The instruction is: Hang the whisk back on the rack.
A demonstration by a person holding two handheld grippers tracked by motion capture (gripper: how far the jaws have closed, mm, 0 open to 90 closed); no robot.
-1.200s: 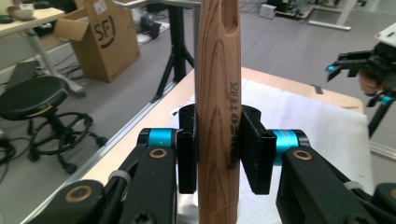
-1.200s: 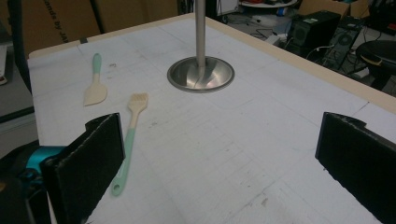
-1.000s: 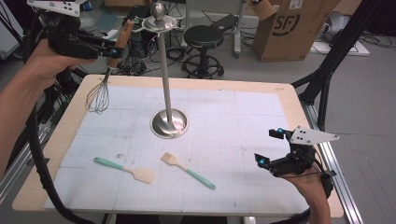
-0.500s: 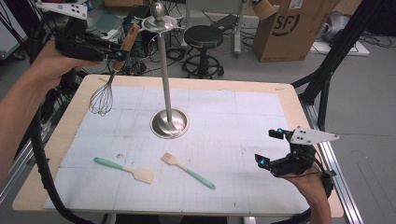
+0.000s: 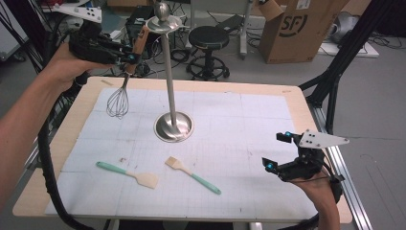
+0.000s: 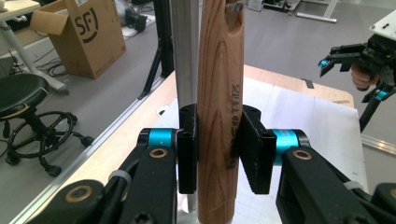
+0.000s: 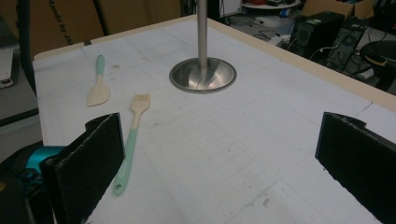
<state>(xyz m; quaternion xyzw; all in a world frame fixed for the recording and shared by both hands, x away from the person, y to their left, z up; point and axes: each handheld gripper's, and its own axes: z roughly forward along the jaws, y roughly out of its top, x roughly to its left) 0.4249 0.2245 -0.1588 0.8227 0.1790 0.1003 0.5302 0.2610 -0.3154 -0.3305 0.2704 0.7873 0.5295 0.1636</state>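
Note:
A whisk [image 5: 119, 98] with a wooden handle [image 6: 219, 116] hangs in the air over the table's far left, wires down. My left gripper [image 5: 125, 53] is shut on that handle, close beside the upper part of the metal stand's pole [image 5: 167, 72]. The stand's round base [image 5: 173, 126] rests mid-table, also seen as the base [image 7: 202, 74] from the right. My right gripper [image 5: 278, 152] hovers open near the table's right front edge, nothing between its pads [image 7: 91, 161]. A teal-handled spatula [image 5: 129, 173] and a teal-handled brush [image 5: 192, 175] lie flat at the front.
The table [image 5: 297, 103] carries a white gridded mat inside a wooden rim. Behind it stand a black stool [image 5: 208, 38], a cardboard box [image 5: 297, 26] and cables on the floor. A black cable [image 5: 48, 167] trails along the table's left side.
My left gripper has carried the whisk to the right and a little nearer the stand's pole. The right gripper has stayed where it was.

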